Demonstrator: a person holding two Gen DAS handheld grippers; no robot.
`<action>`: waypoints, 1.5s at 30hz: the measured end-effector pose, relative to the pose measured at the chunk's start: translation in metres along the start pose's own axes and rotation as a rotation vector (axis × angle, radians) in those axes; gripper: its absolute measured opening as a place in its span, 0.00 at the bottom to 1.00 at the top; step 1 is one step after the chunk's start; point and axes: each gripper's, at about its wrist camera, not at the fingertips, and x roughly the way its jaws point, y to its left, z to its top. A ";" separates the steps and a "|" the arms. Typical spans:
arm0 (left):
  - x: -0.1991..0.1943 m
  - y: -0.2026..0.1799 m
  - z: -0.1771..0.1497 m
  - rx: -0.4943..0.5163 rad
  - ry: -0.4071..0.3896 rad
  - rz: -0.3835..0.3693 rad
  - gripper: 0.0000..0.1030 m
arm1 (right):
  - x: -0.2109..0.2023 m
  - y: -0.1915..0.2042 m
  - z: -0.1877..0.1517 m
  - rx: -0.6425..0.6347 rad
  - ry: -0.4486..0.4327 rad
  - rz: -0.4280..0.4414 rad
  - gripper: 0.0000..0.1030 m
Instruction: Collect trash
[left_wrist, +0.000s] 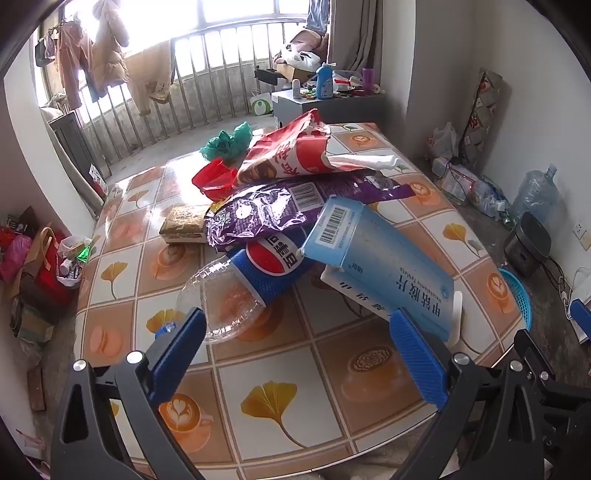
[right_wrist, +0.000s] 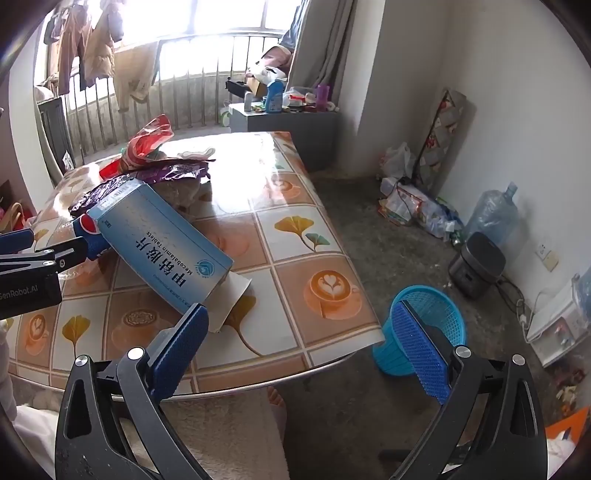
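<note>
Trash heaped mid-table (left_wrist: 332, 387): blue medicine box (left_wrist: 380, 266) leaning on Pepsi bottle (left_wrist: 258, 273). Left gripper (left_wrist: 299, 354), right gripper (right_wrist: 303, 354) both spread wide, empty. Blue basket (right_wrist: 436, 314) on floor beside table, likely for trash.

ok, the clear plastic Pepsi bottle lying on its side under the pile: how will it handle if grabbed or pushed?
The clear plastic Pepsi bottle looks empty, so probably light and crushable. Lying on its side, it may roll if nudged. The blue tablet box and purple foil wrapper lean on it, so pulling it likely shifts them.
</note>
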 end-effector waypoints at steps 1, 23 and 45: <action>0.002 -0.001 0.002 0.001 0.001 0.000 0.95 | 0.001 -0.001 0.000 0.001 0.001 0.003 0.92; 0.012 0.004 -0.003 0.001 0.020 -0.004 0.94 | 0.005 -0.006 -0.001 -0.002 0.008 0.006 0.92; 0.014 0.005 -0.004 0.001 0.025 -0.002 0.94 | 0.005 -0.005 -0.002 -0.006 0.011 0.007 0.92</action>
